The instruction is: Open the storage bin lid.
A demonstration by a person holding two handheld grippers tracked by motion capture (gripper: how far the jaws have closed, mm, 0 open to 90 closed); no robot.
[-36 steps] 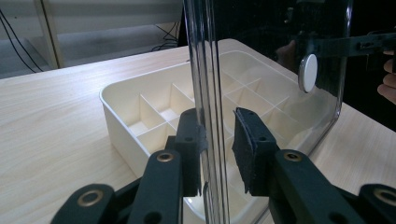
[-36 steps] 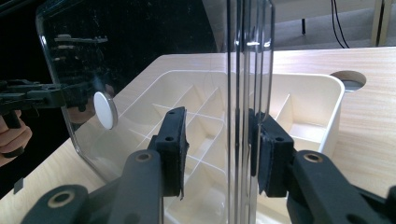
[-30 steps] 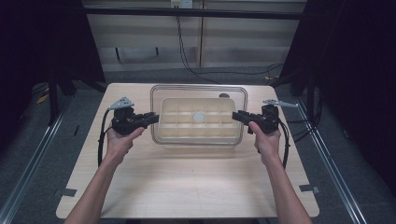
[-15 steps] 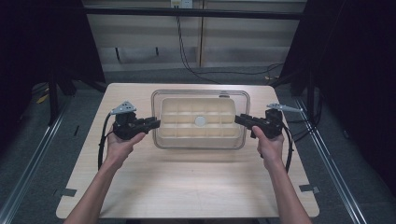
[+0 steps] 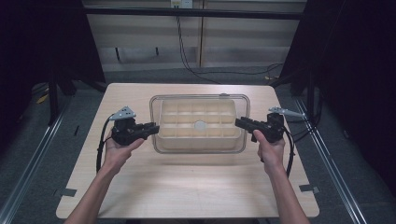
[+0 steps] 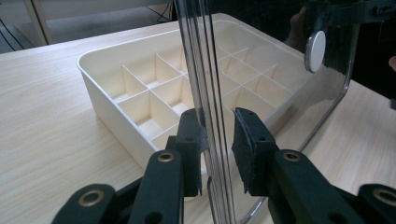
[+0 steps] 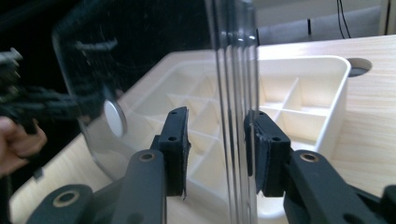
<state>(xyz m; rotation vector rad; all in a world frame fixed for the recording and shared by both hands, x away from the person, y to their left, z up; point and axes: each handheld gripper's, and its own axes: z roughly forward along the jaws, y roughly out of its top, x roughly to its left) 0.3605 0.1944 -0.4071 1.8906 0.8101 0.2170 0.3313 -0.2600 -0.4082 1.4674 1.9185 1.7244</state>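
Observation:
A clear plastic lid [image 5: 201, 147] with a round white knob [image 5: 200, 125] is held up over a cream divided tray [image 5: 164, 116] on the wooden table. My left gripper [image 5: 156, 126] is shut on the lid's left edge and my right gripper [image 5: 237, 122] on its right edge. In the left gripper view the lid [image 6: 280, 107] stands nearly on edge between the pads of the left gripper [image 6: 217, 149], with the tray [image 6: 112, 116] behind it. The right gripper view has the lid [image 7: 233, 70] clamped in the right gripper [image 7: 215, 149], with the tray [image 7: 337, 93] beyond.
The tray sits mid-table, toward the far side, and light wood table [image 5: 187, 186] lies bare between it and the near edge. Dark curtains flank the table. Shelving and hanging cables stand behind the far edge.
The lid, its white knob and both grippers sit slightly lower in the high view than a second ago. Both grips on the lid's ends are the same.

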